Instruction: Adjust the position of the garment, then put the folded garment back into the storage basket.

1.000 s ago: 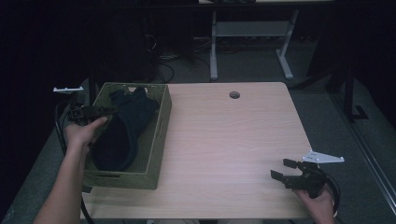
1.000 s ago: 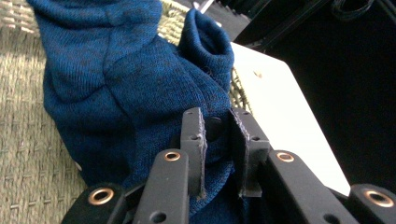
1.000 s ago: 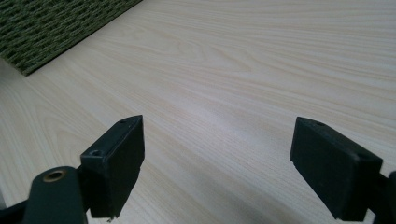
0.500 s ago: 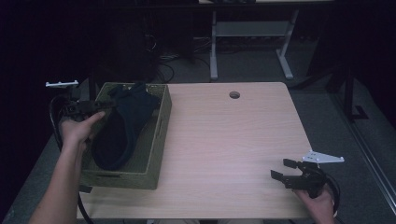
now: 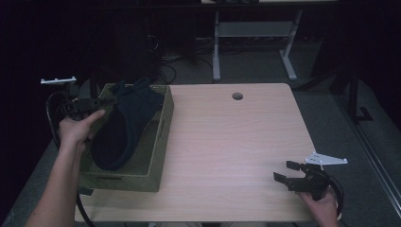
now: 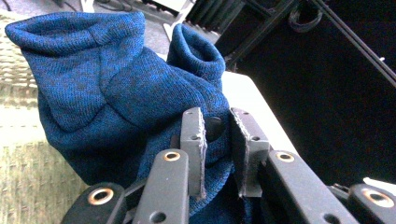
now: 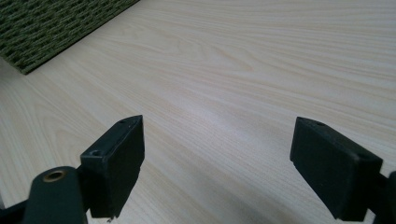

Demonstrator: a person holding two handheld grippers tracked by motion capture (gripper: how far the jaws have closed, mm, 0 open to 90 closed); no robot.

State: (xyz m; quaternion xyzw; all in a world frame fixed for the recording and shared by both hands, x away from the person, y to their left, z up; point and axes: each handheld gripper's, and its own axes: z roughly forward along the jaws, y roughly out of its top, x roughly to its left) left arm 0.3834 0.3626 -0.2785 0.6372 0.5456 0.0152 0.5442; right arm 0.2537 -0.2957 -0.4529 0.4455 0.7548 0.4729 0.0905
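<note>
A dark blue knitted garment (image 5: 125,124) hangs half out of a green woven basket (image 5: 156,156) at the table's left. My left gripper (image 5: 106,100) is shut on a fold of it near the basket's far left rim. In the left gripper view the blue knitted garment (image 6: 116,93) bunches up between the narrow jaws, with my left gripper (image 6: 217,154) pinching the cloth. My right gripper (image 5: 283,172) rests open near the table's front right corner. In the right gripper view my right gripper (image 7: 217,163) has only bare wood between its wide-apart jaws.
The wooden table (image 5: 236,142) has a round cable hole (image 5: 237,96) near its far edge. A corner of the basket (image 7: 60,28) shows in the right gripper view. Beyond the table stands a metal desk frame (image 5: 250,42) on a dark floor.
My left gripper has lifted and moved toward the basket's far left, pulling the garment up and out of the basket. The right gripper has stayed still.
</note>
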